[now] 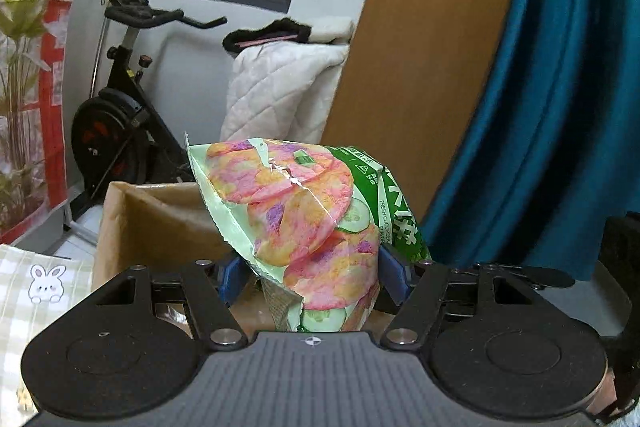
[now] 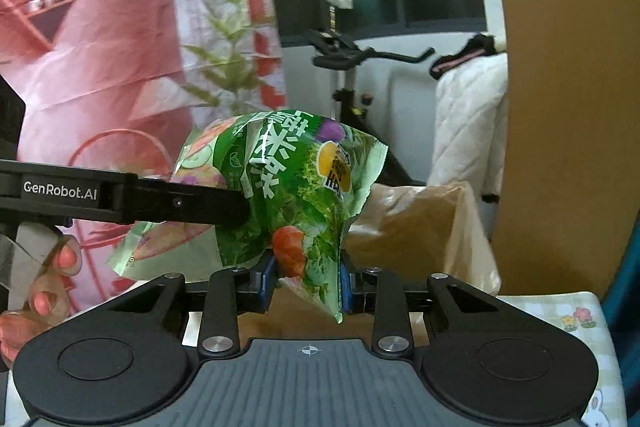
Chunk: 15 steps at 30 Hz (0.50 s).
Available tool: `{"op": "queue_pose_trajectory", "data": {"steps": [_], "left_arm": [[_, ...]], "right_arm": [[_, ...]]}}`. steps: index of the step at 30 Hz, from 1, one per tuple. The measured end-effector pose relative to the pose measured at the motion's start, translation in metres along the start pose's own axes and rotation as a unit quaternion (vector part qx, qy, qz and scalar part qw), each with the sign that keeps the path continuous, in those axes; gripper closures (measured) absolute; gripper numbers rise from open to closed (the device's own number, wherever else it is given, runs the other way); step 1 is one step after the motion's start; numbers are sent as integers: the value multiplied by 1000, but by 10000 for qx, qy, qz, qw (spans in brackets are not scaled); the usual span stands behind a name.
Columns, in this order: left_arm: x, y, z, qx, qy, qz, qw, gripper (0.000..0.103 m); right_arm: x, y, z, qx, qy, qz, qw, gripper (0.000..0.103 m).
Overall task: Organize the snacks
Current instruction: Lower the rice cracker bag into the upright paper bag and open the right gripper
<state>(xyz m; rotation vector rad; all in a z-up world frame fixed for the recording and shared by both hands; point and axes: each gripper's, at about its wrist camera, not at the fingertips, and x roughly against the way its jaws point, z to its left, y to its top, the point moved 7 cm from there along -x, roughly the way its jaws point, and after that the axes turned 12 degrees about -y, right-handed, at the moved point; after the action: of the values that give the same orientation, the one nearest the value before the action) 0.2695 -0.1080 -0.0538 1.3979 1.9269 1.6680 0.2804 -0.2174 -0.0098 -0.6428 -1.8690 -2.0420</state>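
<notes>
- Above the paper bag (image 1: 160,223), both grippers hold snack packs in the air.
- Left gripper (image 1: 310,277): its blue pads (image 1: 230,277) are clamped on a pale green pack (image 1: 296,223) printed with pink and orange crackers and cucumber slices.
- That pack stands nearly upright, long axis running up from the jaws and leaning left; its crimped top edge points up-left, toward the exercise bike (image 1: 120,115).
- A darker green side panel with lettering faces right, toward the blue curtain (image 1: 540,107).
- Right gripper (image 2: 307,281): its jaws are pinched on the narrow lower end of a dark green pack (image 2: 296,187) printed with leafy greens.
- This dark pack also rises from the jaws, long axis tilted up-left; its serrated seal faces right, and a bottom corner hangs below the pads.
- From the right wrist view, the left gripper's black finger (image 2: 188,205) reaches in from the left, overlapping the dark pack's left side; the pale pack's lower edge shows just beneath it.
- A hand (image 2: 44,275) in a clear glove shows at the left edge.
- The paper bag stands open on a checked cloth (image 2: 560,311), just behind and below both packs.
</notes>
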Motion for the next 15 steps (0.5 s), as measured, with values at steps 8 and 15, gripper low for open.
{"op": "queue_pose_trajectory", "data": {"steps": [8,15], "left_arm": [[-46,4,36,334,364,443,9978,32],[-33,5,53,18,1263,503,9907,18]], "right_arm": [[-51,-11,-24,-305,-160,339,9988,63],[-37,-25,-43,-533,-320,104,9980,23]]}}
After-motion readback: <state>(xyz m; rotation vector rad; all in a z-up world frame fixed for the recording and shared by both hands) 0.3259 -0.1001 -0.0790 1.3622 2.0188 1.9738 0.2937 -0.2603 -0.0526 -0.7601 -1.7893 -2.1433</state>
